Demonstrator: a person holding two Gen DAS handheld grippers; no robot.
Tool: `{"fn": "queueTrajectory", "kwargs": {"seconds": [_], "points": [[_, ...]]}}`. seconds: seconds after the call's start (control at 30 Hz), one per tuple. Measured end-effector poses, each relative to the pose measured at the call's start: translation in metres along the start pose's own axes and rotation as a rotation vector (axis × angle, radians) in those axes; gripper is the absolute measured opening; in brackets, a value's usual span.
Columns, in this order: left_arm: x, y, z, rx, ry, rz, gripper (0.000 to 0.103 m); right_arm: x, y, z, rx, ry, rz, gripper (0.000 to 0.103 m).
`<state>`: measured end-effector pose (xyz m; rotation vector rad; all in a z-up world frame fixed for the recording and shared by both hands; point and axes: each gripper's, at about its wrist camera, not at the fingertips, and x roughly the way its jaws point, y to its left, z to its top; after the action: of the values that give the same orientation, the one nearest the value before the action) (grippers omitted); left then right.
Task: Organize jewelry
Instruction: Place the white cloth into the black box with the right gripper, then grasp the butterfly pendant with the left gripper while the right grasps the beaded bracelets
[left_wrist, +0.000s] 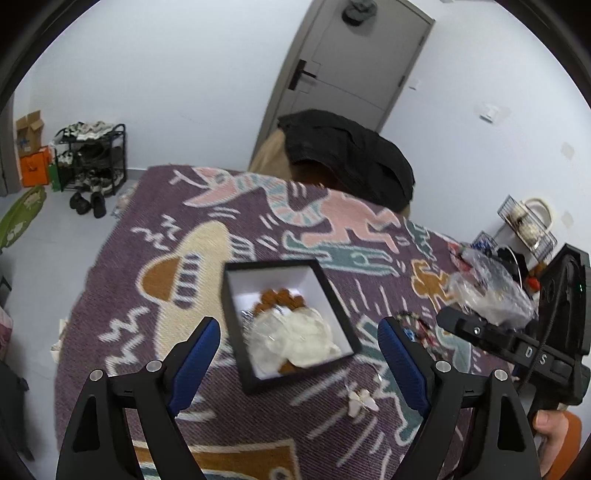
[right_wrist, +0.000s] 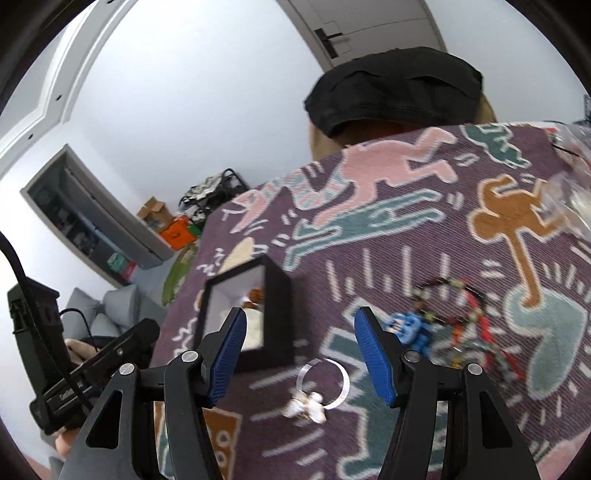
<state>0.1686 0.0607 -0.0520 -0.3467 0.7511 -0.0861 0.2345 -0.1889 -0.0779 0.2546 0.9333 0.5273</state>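
A black box with a white inside (left_wrist: 334, 325) (right_wrist: 277, 314) sits on the patterned purple cloth (left_wrist: 147, 258). It holds brown beads (left_wrist: 280, 297) and a white crumpled piece (left_wrist: 299, 339). My left gripper (left_wrist: 299, 363) is open and empty just above the box's near side. A clear bangle with white charms (right_wrist: 325, 384) (left_wrist: 360, 400) lies on the cloth between my open right gripper's (right_wrist: 299, 354) fingers, untouched. A beaded necklace with a blue charm (right_wrist: 447, 325) (left_wrist: 413, 326) lies to the right.
A crumpled clear plastic bag (left_wrist: 487, 288) lies at the cloth's right edge. A chair with a black garment (left_wrist: 351, 155) stands behind the table. A shoe rack (left_wrist: 92, 158) and boxes are on the floor at far left.
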Motion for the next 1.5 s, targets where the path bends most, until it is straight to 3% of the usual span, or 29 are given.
{"fn": "queueTrajectory", "kwargs": {"seconds": [0.2,0.47,1.07,1.13,1.23,1.33,1.37,1.43,1.5], "points": [[0.010,-0.026,-0.019,0.048,0.034,-0.027,0.086,-0.012,-0.032,-0.009,0.046,-0.013,-0.055,0.061],[0.027,-0.054,-0.043,0.105,0.084,-0.039,0.073,-0.019,-0.067,-0.021,0.095,-0.015,-0.116,0.061],[0.079,-0.077,-0.081,0.212,0.210,0.068,0.069,-0.016,-0.109,-0.048,0.065,0.039,-0.298,0.061],[0.083,-0.079,-0.084,0.227,0.221,0.079,0.060,-0.016,-0.113,-0.050,0.054,0.034,-0.339,0.061],[0.086,-0.083,-0.087,0.264,0.217,0.108,0.058,-0.013,-0.117,-0.052,0.040,0.039,-0.378,0.061],[0.087,-0.087,-0.088,0.292,0.207,0.130,0.048,-0.008,-0.112,-0.051,-0.008,0.046,-0.424,0.061],[0.088,-0.088,-0.088,0.301,0.205,0.137,0.043,-0.005,-0.111,-0.051,-0.021,0.046,-0.441,0.057],[0.087,-0.087,-0.088,0.304,0.204,0.127,0.043,-0.002,-0.107,-0.051,-0.055,0.046,-0.492,0.045],[0.086,-0.085,-0.088,0.301,0.203,0.116,0.042,-0.004,-0.108,-0.052,-0.069,0.041,-0.510,0.022]]}}
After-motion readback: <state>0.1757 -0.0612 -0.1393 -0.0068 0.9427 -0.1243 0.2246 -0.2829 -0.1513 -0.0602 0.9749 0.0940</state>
